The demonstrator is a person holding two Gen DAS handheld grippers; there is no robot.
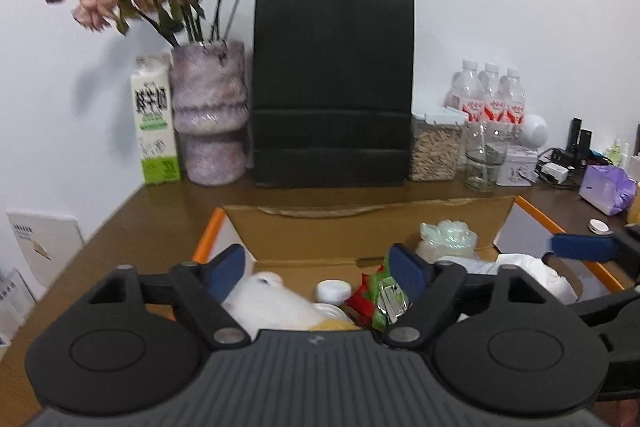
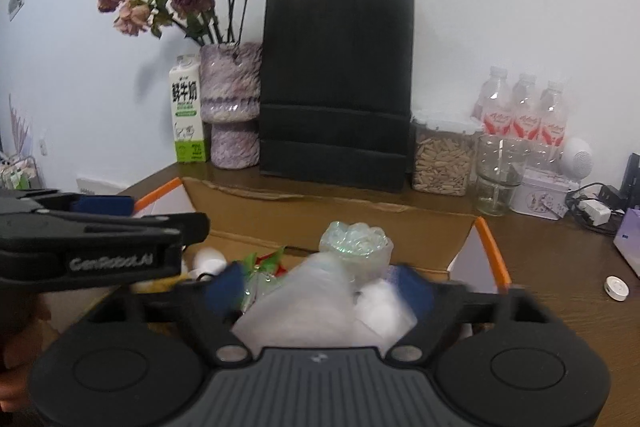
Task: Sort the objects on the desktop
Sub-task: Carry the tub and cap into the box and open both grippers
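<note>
The box (image 1: 360,227) is sitting on the bench (image 1: 160,219), under both my jaws. I'm holding left gripper (image 1: 320,267) and right gripper (image 2: 320,285) spread wide, gripping nothing, wrappers (image 1: 380,291) lying loose between them.

An open cardboard box (image 1: 360,223) with orange-edged flaps sits on the tabletop. Inside lie a crumpled white bag (image 1: 268,303), a white cap (image 1: 331,290), a red-green wrapper (image 1: 380,297) and, toward one o'clock, bubble wrap (image 1: 448,237).
</note>
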